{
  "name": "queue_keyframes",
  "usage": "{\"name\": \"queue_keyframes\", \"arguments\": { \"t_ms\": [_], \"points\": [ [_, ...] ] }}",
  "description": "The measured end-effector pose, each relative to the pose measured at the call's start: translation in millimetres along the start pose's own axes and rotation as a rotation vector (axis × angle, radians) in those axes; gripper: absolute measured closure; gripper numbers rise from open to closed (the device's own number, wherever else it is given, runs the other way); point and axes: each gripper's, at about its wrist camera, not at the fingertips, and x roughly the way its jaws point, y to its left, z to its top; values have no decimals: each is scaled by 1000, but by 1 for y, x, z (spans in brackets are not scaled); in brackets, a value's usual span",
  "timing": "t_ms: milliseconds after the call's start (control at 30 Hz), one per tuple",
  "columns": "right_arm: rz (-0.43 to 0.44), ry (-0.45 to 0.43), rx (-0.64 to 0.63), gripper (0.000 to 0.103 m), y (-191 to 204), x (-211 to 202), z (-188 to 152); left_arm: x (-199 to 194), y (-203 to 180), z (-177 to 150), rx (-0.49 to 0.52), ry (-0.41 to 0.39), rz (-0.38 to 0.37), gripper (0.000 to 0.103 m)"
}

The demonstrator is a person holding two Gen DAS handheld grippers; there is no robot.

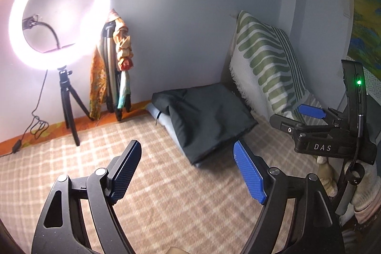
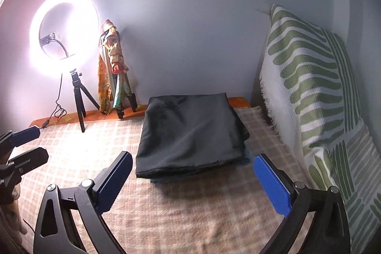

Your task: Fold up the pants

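The dark pants (image 2: 190, 132) lie folded into a flat rectangle on the checked blanket (image 2: 190, 211), on top of a bluish folded item (image 1: 164, 122). In the left wrist view the pants (image 1: 204, 120) lie ahead, right of centre. My left gripper (image 1: 188, 173) is open and empty, above the blanket short of the pants. My right gripper (image 2: 193, 182) is open and empty, just in front of the pants' near edge. The right gripper also shows in the left wrist view (image 1: 297, 116), and the left gripper in the right wrist view (image 2: 26, 144).
A lit ring light on a small tripod (image 2: 64, 30) stands at the back left, its cable on the floor. A second tripod draped with patterned cloth (image 2: 114, 70) leans by the wall. A green-and-white striped cushion (image 2: 314, 87) stands on the right.
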Motion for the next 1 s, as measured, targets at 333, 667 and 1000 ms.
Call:
{"name": "queue_keyframes", "arguments": {
  "t_ms": [333,667,1000],
  "points": [
    [-48,12,52,0,16,-5,-35,-21,11,-43,15,29,-5,23],
    [-47,1,96,0,21,7,-45,-15,23,-56,-1,37,40,23],
    [-77,-30,116,0,19,5,-43,-17,25,-60,19,50,79,20]
  ]
}}
